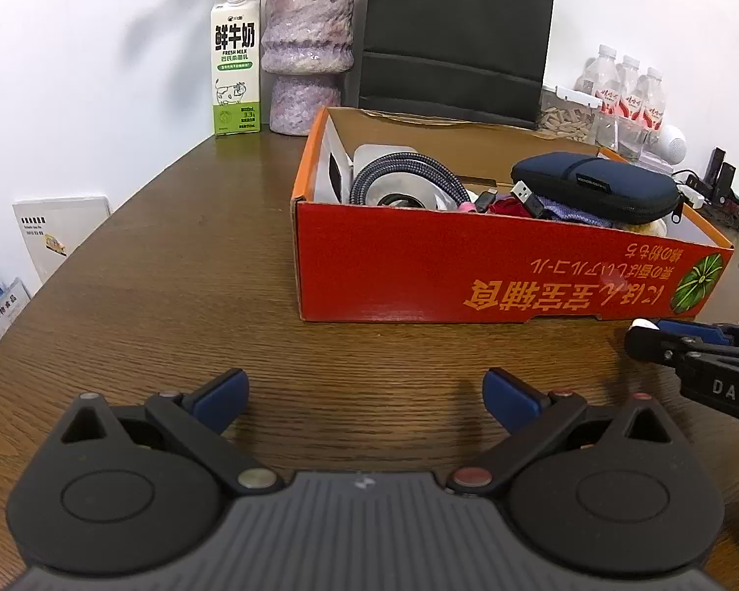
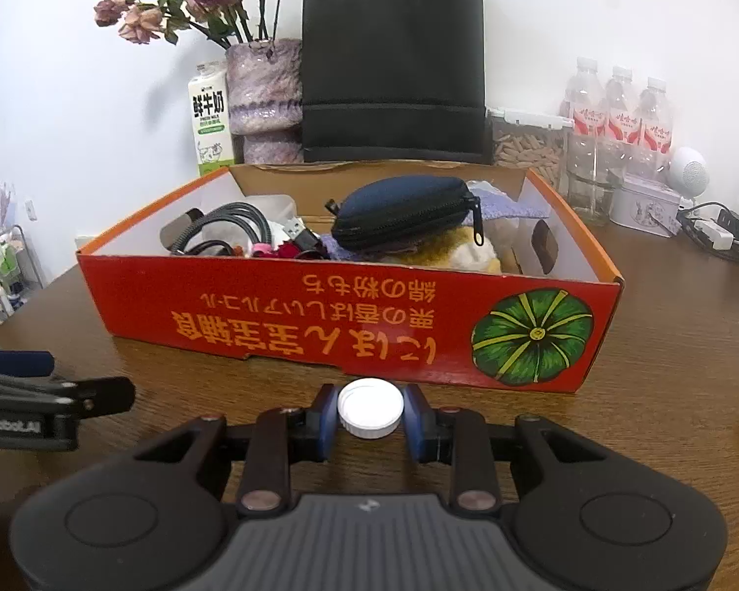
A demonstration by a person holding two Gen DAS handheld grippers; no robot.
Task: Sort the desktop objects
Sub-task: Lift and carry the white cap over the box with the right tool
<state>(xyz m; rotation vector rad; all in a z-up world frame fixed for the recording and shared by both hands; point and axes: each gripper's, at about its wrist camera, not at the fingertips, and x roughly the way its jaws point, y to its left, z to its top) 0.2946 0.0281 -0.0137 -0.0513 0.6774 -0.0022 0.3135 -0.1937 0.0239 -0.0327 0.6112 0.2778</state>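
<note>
Right gripper (image 2: 370, 416) clenches a white cap (image 2: 370, 412) between its blue pads; just ahead sits the red box (image 2: 290, 315). Left gripper (image 1: 365, 401) gapes, holding nothing.

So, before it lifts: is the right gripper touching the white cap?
Touching. The right wrist view shows the right gripper with both blue pads pressed against the white cap.

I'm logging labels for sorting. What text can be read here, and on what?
"鲜牛奶" and "FRESH MILK": milk carton.
"DAS": right tongs, seen from the left wrist.
Orange characters, upside down, not reliably legible: red cardboard box.
Water bottles: labels too blurred.
</note>
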